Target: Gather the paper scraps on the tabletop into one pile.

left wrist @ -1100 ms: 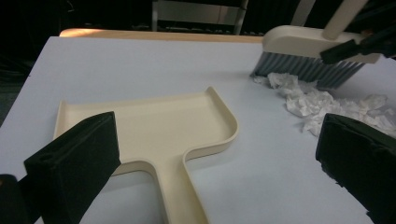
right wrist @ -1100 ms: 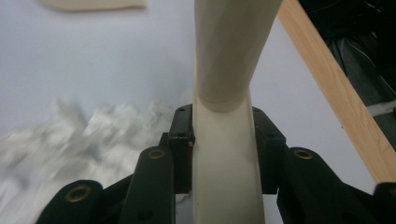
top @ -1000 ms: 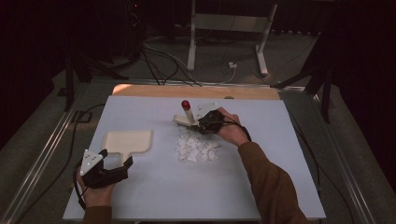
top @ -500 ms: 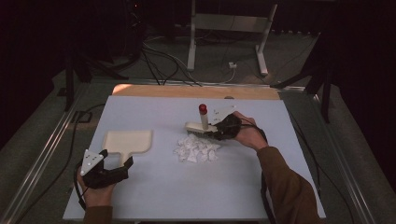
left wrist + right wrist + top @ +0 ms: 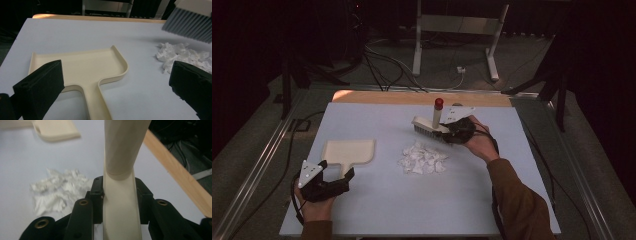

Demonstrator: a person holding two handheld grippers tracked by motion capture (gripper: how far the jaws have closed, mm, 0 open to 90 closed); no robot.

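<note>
A cream hand brush [image 5: 427, 127] with grey bristles and a red-tipped upright handle hangs just above the table, behind a pile of white paper scraps [image 5: 422, 158]. My right gripper [image 5: 456, 131] is shut on the brush [image 5: 120, 182]; both jaws press its flat cream body. The scraps [image 5: 57, 190] lie to the left in the right gripper view. A cream dustpan [image 5: 349, 151] lies flat at the left, handle toward me. My left gripper [image 5: 337, 169] rests open by that handle. Between its jaws, the left gripper [image 5: 117, 75] sees the dustpan [image 5: 82, 67], with scraps [image 5: 180, 53] and bristles [image 5: 190, 23] at the right.
The white table [image 5: 377, 210] ends at a wooden strip [image 5: 412, 97] along its far edge. Behind it stand a metal stand [image 5: 456, 30] and cables [image 5: 382, 60] on the floor. Metal rails [image 5: 259, 165] run along the left side.
The right hand has carried the brush to the right and slightly up, from the pile's far left to behind it. The left gripper has stayed in place.
</note>
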